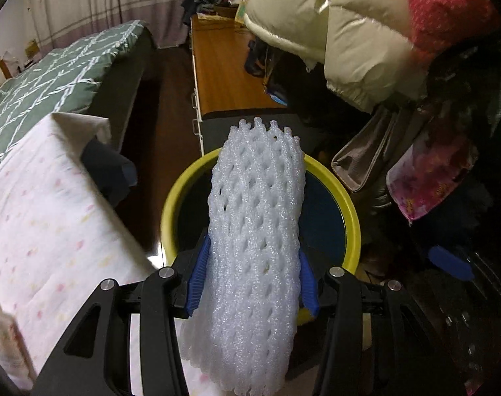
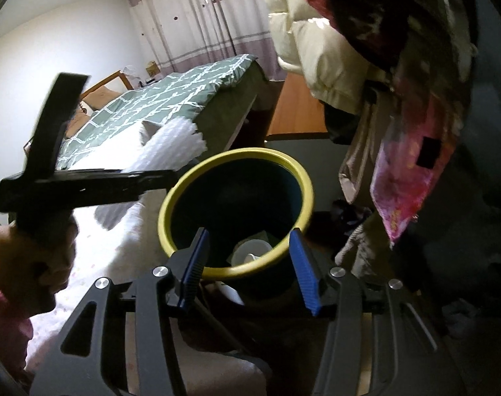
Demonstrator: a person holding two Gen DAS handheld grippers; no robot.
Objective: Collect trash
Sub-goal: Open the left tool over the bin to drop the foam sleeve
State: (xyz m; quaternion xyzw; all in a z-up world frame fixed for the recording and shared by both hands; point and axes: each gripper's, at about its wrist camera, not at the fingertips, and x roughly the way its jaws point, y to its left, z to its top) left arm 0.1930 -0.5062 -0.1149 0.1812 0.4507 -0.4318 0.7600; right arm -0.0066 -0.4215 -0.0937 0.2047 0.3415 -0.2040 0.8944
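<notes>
A white foam net sleeve (image 1: 255, 217) stands lengthwise between the blue pads (image 1: 197, 280) of my left gripper (image 1: 253, 247), which is shut on its sides. The sleeve hangs over the mouth of a dark bin with a yellow rim (image 1: 346, 204). In the right wrist view the same bin (image 2: 171, 204) lies just ahead of my right gripper (image 2: 249, 236), which is open with nothing between its fingers. A white cup-like piece of trash (image 2: 252, 252) lies inside the bin. The left gripper's black body (image 2: 85, 184) and the sleeve (image 2: 174, 148) show to the left of the bin, held by a hand (image 2: 29, 247).
A white dotted cloth (image 1: 46, 204) covers a surface left of the bin. A bed with a green quilt (image 1: 52, 76) lies behind it. A wooden cabinet (image 1: 224, 76) stands beyond the bin. A cream puffer jacket (image 1: 342, 29) and pink clothes (image 1: 428, 178) hang at the right.
</notes>
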